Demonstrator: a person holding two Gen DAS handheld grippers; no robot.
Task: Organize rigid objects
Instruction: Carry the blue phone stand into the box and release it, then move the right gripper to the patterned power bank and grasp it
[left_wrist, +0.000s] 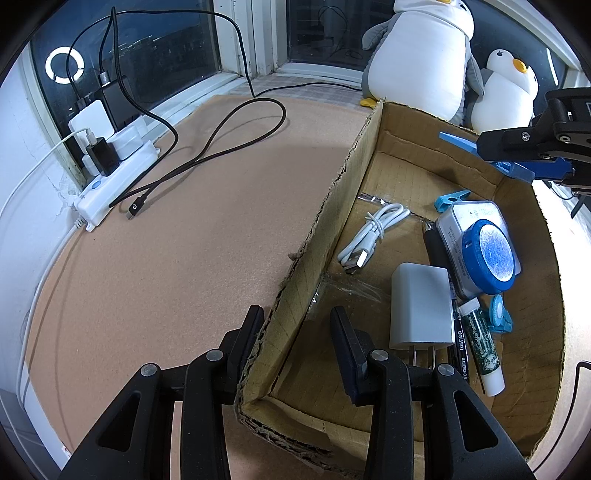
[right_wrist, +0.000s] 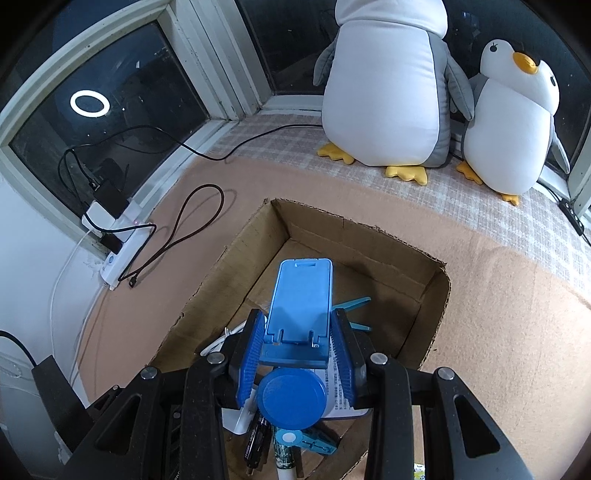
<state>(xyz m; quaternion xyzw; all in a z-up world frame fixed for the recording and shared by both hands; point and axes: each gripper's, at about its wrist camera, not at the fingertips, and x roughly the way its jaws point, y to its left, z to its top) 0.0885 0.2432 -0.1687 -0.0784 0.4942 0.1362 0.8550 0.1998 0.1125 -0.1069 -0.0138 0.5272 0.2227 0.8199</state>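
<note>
An open cardboard box (left_wrist: 369, 147) sits on the tan mat. My left gripper (left_wrist: 297, 317) straddles its near left wall, one finger outside and one inside, shut on the wall. My right gripper (right_wrist: 298, 317) is shut on a blue folding phone stand (right_wrist: 301, 295) and holds it above the box (right_wrist: 369, 251); the left wrist view shows this gripper (left_wrist: 524, 155) at the upper right. Inside the box lie a white USB cable (left_wrist: 373, 236), a white charger (left_wrist: 421, 306), a tin under a blue-lidded jar (left_wrist: 493, 254), pens, a lip balm tube (left_wrist: 480, 343) and blue clips (left_wrist: 450, 199).
A white power strip (left_wrist: 114, 184) with plugged adapters lies by the window at the left. A looped black cable (left_wrist: 207, 155) trails over the mat. Two plush penguins (right_wrist: 388, 92) (right_wrist: 513, 118) stand on the checked cloth behind the box.
</note>
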